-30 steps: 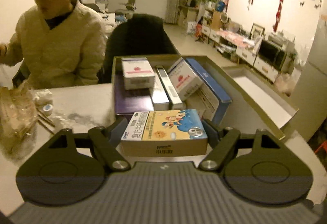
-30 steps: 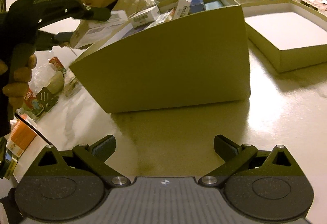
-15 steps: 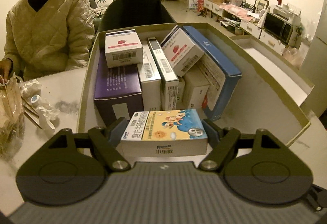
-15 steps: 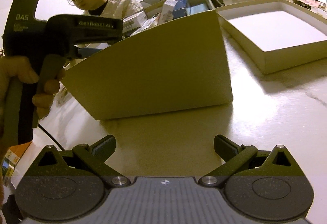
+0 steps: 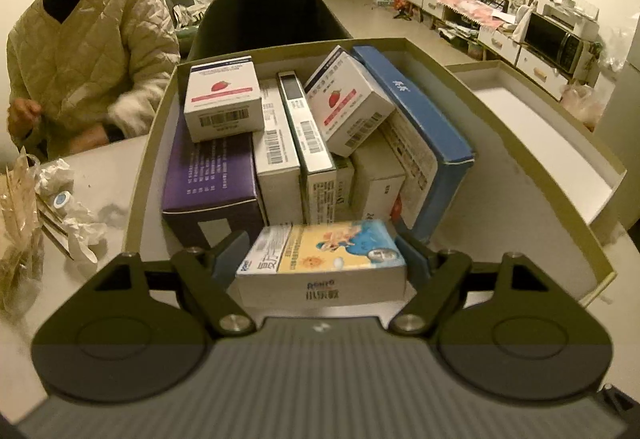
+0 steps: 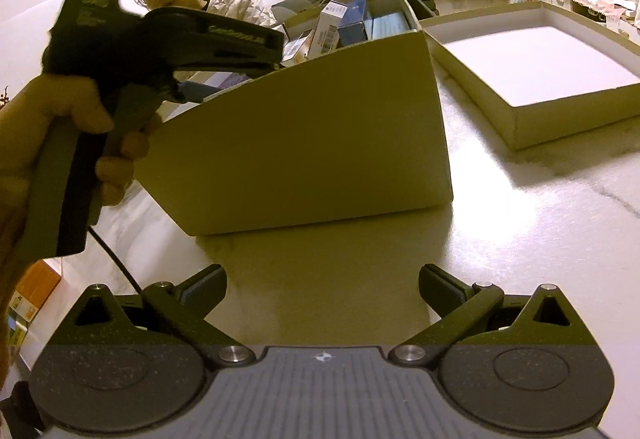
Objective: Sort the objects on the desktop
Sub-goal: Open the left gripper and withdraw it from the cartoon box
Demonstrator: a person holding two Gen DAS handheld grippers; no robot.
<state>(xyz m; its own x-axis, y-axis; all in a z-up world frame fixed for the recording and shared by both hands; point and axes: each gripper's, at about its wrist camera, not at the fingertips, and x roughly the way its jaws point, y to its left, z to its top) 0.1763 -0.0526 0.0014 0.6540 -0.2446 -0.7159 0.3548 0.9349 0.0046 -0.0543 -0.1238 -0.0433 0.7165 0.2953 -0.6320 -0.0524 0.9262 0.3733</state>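
Pinching a small medicine carton (image 5: pixel 320 259) between its two fingers, the left gripper (image 5: pixel 320 259) holds it over the near end of the open cardboard box (image 5: pixel 560 215), just above the free strip of floor in front of the packed cartons. The purple box (image 5: pixel 212 191), the upright white cartons (image 5: pixel 280 159) and the leaning blue box (image 5: pixel 424 135) already fill most of the space, so the landing spot looks tight. As I judge it, the main risk is a release from too high or too far forward: the carton could catch the purple box's edge, tip, and settle askew, or knock the leaning blue box further over. A second strawberry-printed carton (image 5: pixel 352 99) sits tilted on top and could slide if jolted. The right gripper (image 6: pixel 322 287) hangs spread and empty over the table (image 6: pixel 540 223), near the box's outer wall and beside the shallow lid (image 6: pixel 560 123), where a stray swing could nudge the box.
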